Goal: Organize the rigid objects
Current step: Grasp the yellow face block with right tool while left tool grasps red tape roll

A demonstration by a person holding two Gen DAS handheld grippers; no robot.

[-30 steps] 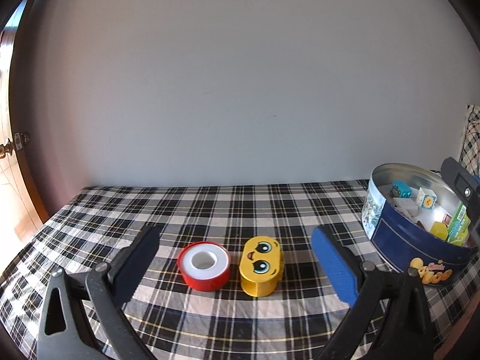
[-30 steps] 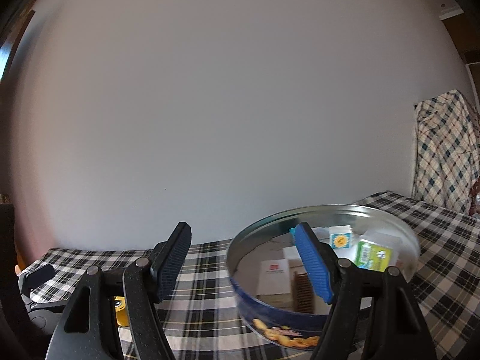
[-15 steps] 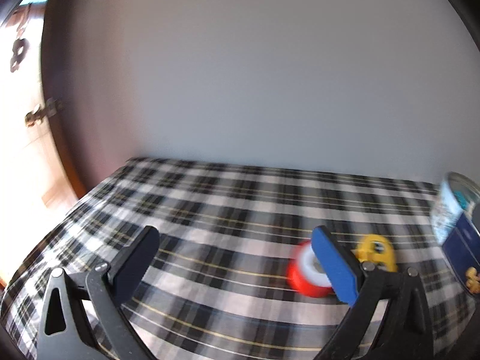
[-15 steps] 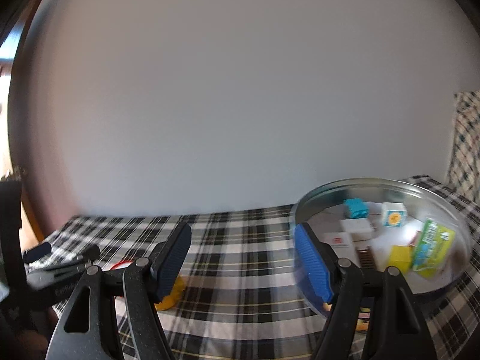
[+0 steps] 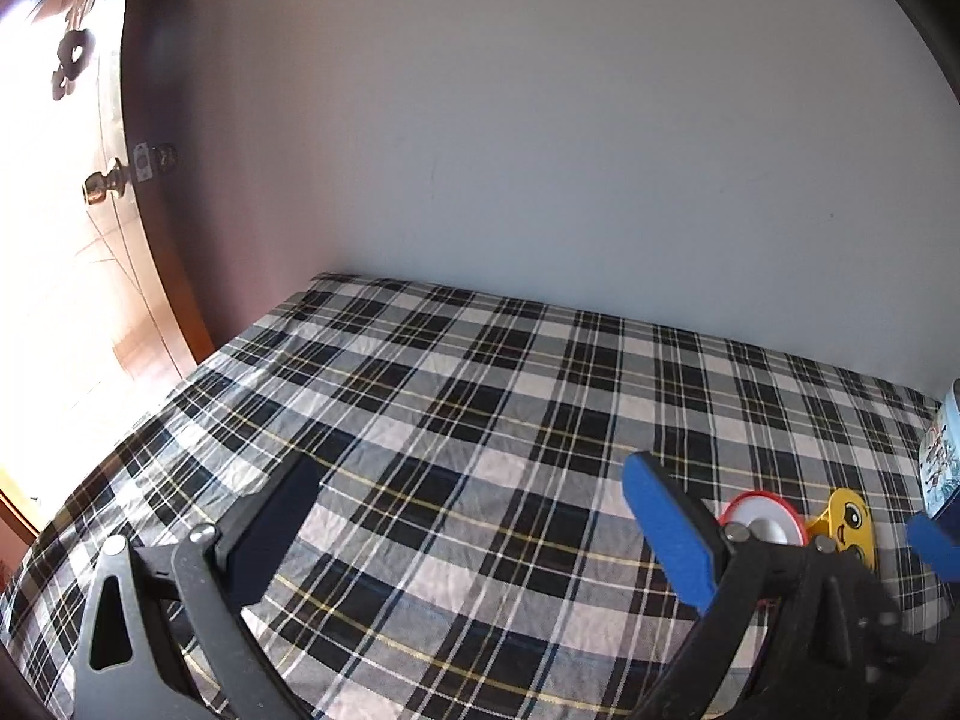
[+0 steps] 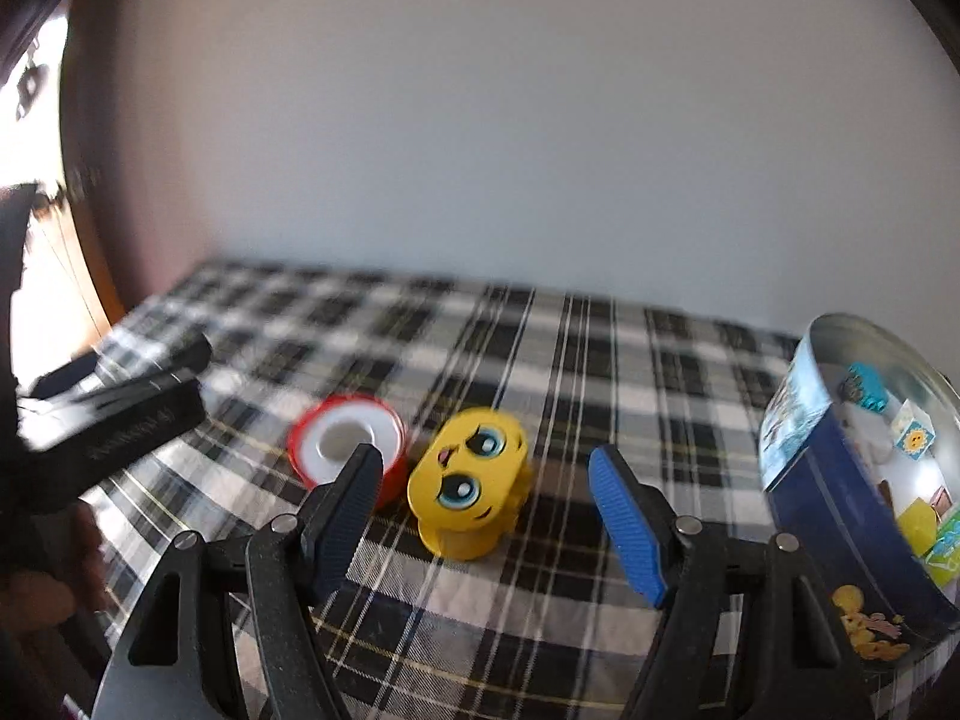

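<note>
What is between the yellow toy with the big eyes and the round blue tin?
Nothing but bare plaid cloth, seen in the right wrist view, lies between the yellow face-shaped plastic toy and the round blue metal tin.

Daylight poured in from the doorway (image 5: 54,276) on the left, totally blown out. The right view was smeared with motion blur; the left was sharp. Fisheye bent the edges, with dark corners.
</note>
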